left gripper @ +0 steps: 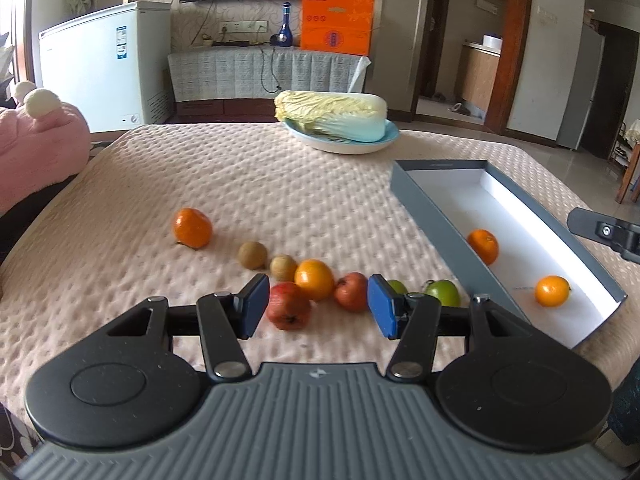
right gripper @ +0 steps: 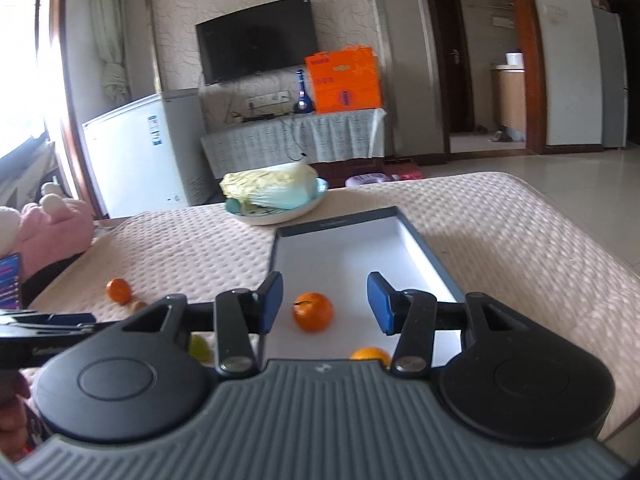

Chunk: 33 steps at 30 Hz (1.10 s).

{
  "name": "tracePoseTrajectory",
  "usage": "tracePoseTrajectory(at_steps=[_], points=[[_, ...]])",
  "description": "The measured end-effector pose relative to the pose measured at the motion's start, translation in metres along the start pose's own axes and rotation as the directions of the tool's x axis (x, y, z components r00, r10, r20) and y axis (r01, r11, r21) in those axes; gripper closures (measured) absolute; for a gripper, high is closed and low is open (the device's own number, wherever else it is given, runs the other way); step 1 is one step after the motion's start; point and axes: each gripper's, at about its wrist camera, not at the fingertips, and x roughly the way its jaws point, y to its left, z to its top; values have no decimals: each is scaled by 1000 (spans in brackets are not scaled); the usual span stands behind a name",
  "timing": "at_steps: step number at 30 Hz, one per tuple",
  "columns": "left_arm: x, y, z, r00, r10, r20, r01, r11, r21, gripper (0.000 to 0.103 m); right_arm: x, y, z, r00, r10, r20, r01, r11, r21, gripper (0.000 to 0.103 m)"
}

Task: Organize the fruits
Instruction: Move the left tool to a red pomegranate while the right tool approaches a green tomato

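Note:
Several fruits lie in a loose row on the quilted pink cover: an orange (left gripper: pixel 192 227), two small brown fruits (left gripper: pixel 252 255), another orange (left gripper: pixel 314 279), a red apple (left gripper: pixel 289 306), a second red fruit (left gripper: pixel 351 292) and green fruits (left gripper: pixel 442 292). My left gripper (left gripper: pixel 319 306) hovers open just before the red apple, touching nothing. To the right sits a grey box (left gripper: pixel 432 216) with a white inside, holding two oranges (left gripper: pixel 483 246) (left gripper: pixel 552 290). My right gripper (right gripper: pixel 325 308) stands open over the box (right gripper: pixel 340 220). An orange (right gripper: pixel 313 311) rests on the box floor between the pads, apart from both.
A napa cabbage (left gripper: pixel 332 114) lies on a pale blue plate (left gripper: pixel 348 146) at the far edge. A pink plush toy (left gripper: pixel 40 136) sits at the left edge. Beyond the bed stand a white freezer (left gripper: pixel 108 64) and a covered bench with an orange carton (left gripper: pixel 336 20).

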Motion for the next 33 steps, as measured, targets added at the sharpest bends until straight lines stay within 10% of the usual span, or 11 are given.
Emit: tracePoseTrajectory(at_steps=[33], points=[[21,35,-14,1000,6,-21,-5,1000,14,42,20,87,-31,984,117,-135,-139,976,-166,55]])
